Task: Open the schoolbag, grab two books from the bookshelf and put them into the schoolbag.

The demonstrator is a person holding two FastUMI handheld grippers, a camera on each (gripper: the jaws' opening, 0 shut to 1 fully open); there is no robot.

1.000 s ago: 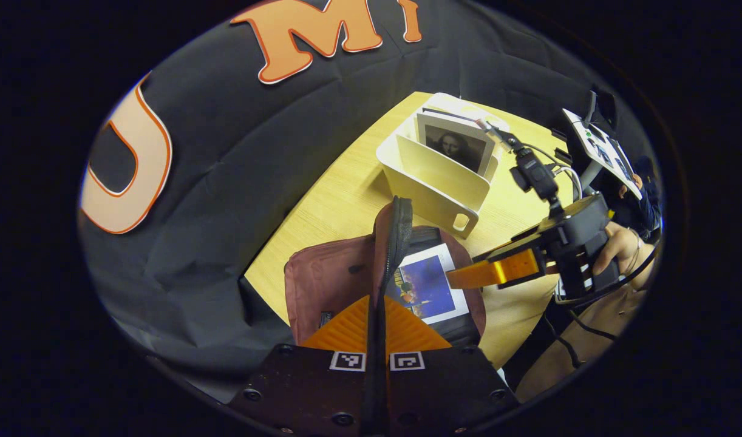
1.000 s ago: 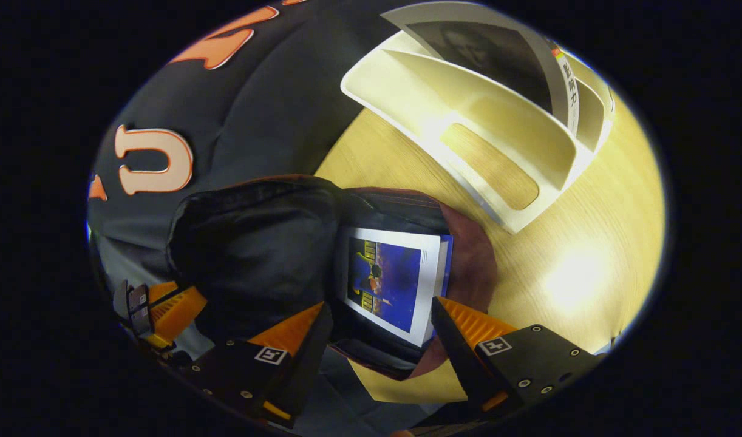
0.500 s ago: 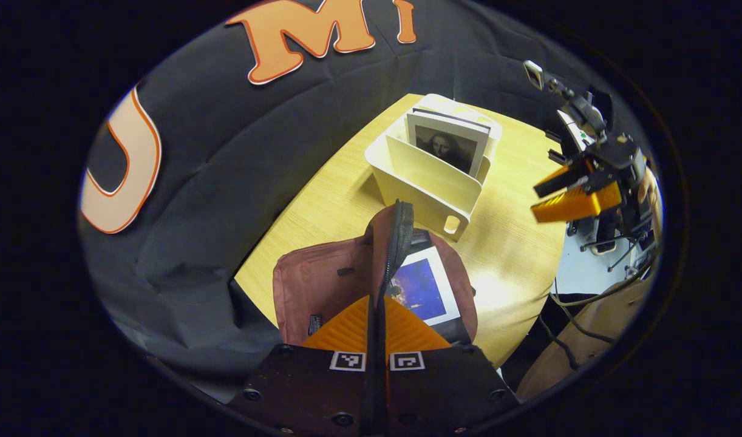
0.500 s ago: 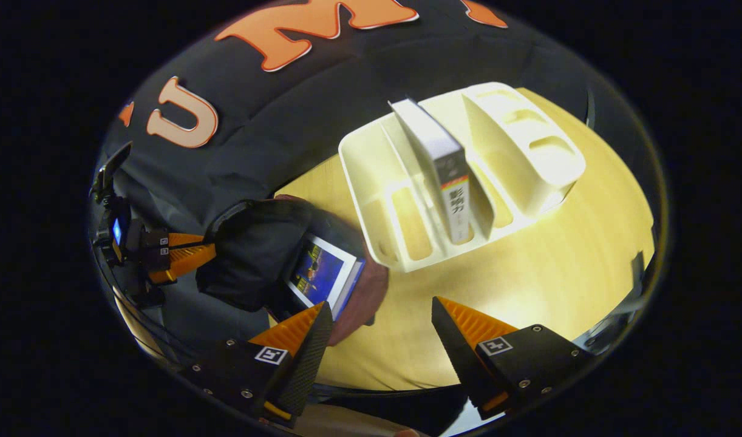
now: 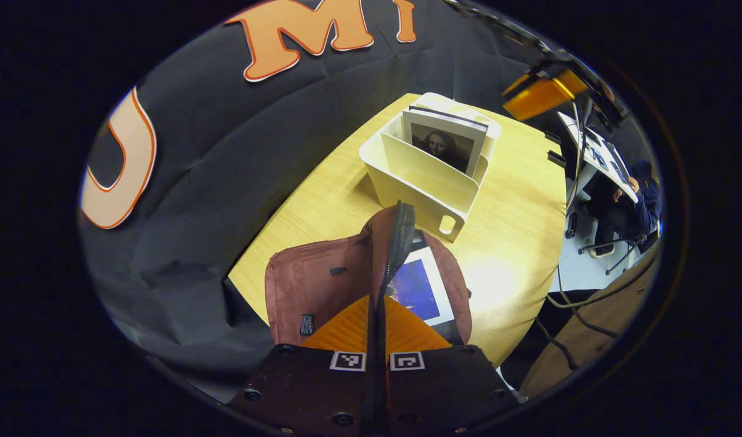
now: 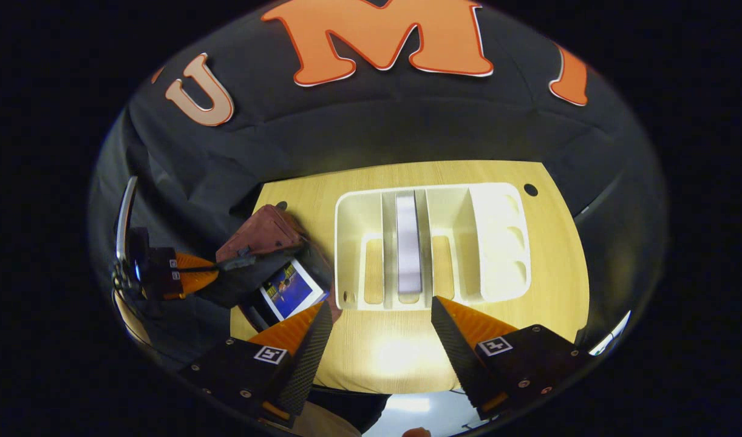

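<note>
Schoolbag (image 5: 322,285): open on the table (image 5: 517,243), its flap pinched upright by my left gripper (image 5: 377,315). First book (image 5: 422,288): inside the schoolbag. Second book (image 6: 408,249): upright in the bookshelf (image 6: 498,243) just beyond the schoolbag. My right gripper (image 6: 380,331): spread, empty, above the schoolbag's far side. In hand: fetching the second book; next, I'd straddle its spine.

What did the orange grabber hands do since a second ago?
The right gripper left the blue book in the schoolbag, then rose away, open and empty, until it hung over the bookshelf, facing the remaining book. The left gripper stayed shut on the schoolbag's flap, holding it open. Bookshelf and remaining book kept their places.
</note>
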